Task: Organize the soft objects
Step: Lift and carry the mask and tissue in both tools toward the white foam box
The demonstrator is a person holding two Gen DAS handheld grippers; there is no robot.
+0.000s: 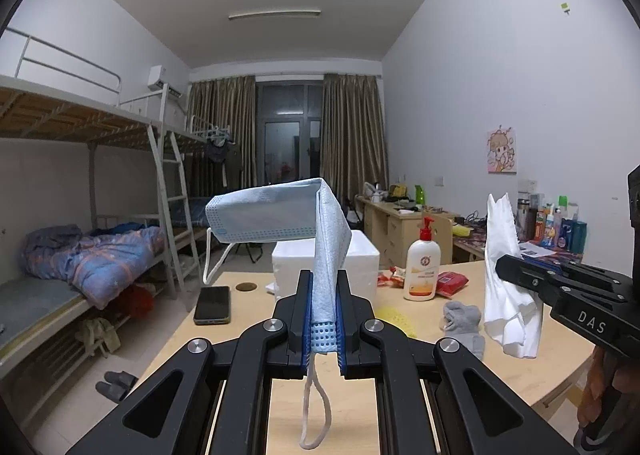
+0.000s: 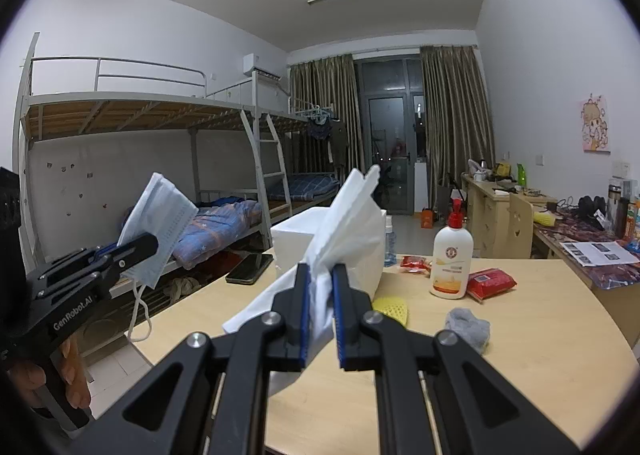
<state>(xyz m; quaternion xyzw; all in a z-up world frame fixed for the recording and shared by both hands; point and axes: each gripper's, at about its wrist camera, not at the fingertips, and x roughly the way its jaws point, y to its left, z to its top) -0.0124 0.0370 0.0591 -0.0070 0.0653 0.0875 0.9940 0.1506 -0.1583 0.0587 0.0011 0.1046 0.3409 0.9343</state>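
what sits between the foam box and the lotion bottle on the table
In the right wrist view, a small clear bottle with a blue label stands between the foam box and the lotion bottle, close beside the box.

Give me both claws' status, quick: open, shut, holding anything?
Left claw: shut on the blue face mask, held up off the table.
Right claw: shut on the white tissue, also held up.

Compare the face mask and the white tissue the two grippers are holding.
The face mask is pale blue with dotted edges and elastic ear loops; the tissue is plain white with none. The mask bends over sideways in one fold, while the tissue stands crumpled with ragged edges. Both are soft, thin, clamped and off the table.
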